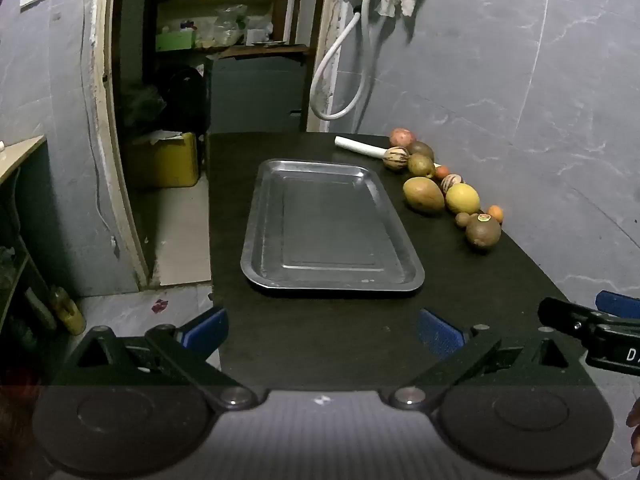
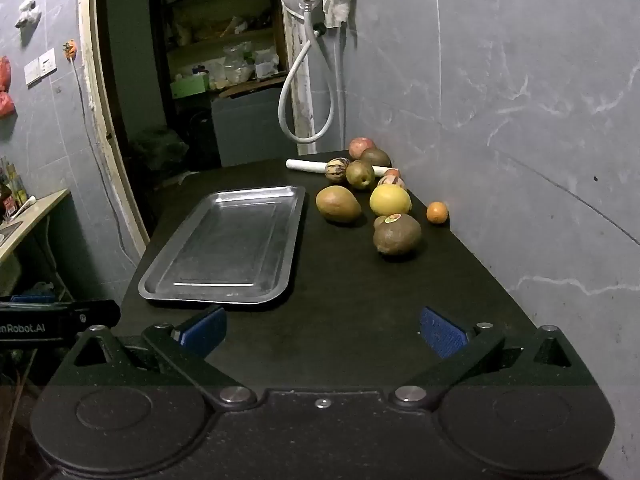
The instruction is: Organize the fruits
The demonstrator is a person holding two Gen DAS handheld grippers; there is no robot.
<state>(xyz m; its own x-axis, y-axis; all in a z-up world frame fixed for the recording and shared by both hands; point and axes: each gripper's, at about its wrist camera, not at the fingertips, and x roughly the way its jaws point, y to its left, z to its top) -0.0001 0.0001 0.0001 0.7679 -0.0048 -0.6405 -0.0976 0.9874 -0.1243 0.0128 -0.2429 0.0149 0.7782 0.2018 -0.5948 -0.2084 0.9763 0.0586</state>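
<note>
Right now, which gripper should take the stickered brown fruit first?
Right gripper: open, empty, and the stickered brown fruit lies nearly straight ahead. From the left gripper it sits far right, beyond the tray.

Silver tray [image 1: 256, 240] on black table [image 1: 500, 280]; yellow citrus [image 2: 390, 199], small orange fruit [image 2: 437, 212], blue-padded tongs [image 2: 323, 330].
</note>
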